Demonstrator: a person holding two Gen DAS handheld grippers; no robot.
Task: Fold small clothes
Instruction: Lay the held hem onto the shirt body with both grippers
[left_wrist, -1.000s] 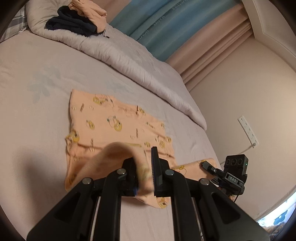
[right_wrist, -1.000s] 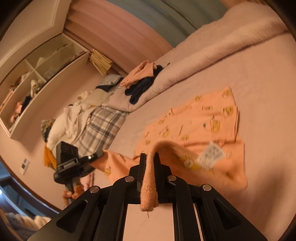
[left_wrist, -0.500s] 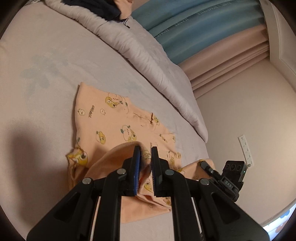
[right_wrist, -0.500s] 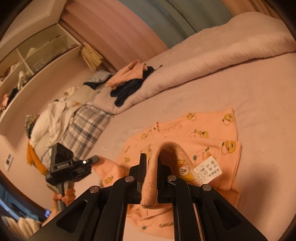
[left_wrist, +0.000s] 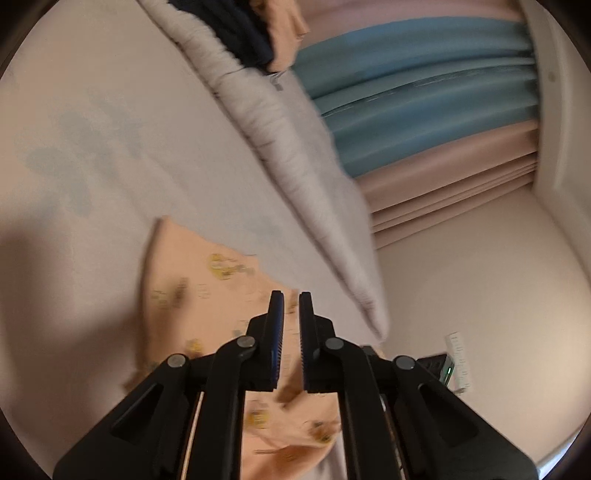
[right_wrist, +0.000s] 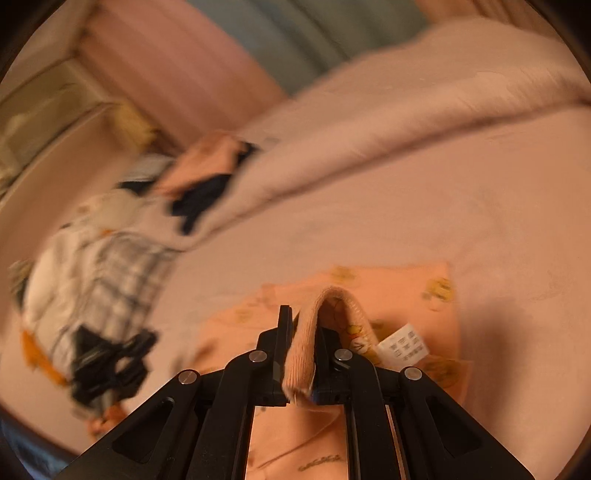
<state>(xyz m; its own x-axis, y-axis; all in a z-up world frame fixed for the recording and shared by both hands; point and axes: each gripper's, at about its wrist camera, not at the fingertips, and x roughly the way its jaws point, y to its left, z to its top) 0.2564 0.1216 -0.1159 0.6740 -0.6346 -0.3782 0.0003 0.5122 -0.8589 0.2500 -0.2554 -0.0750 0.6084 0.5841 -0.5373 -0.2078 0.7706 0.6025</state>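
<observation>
**Right tool grips the hem; left tool stands free above the cloth**

The peach garment (left_wrist: 207, 295), printed with small yellow cartoon figures, lies on the bed (left_wrist: 92, 110), near the lower middle of both views. The left tool (left_wrist: 291, 306) has its jaws a narrow gap apart with nothing between them; the garment shows below and beyond its tips. The right tool (right_wrist: 303, 321) is clamped on a ribbed edge of the garment (right_wrist: 406, 291), which arches up out of the jaws and falls to the right, where a white care label (right_wrist: 404, 345) hangs. A rolled grey quilt (left_wrist: 295, 155) runs along the far side of the bed, with dark and peach clothes (left_wrist: 255, 33) heaped on it. Blue curtains (left_wrist: 424, 92) hang behind.
</observation>
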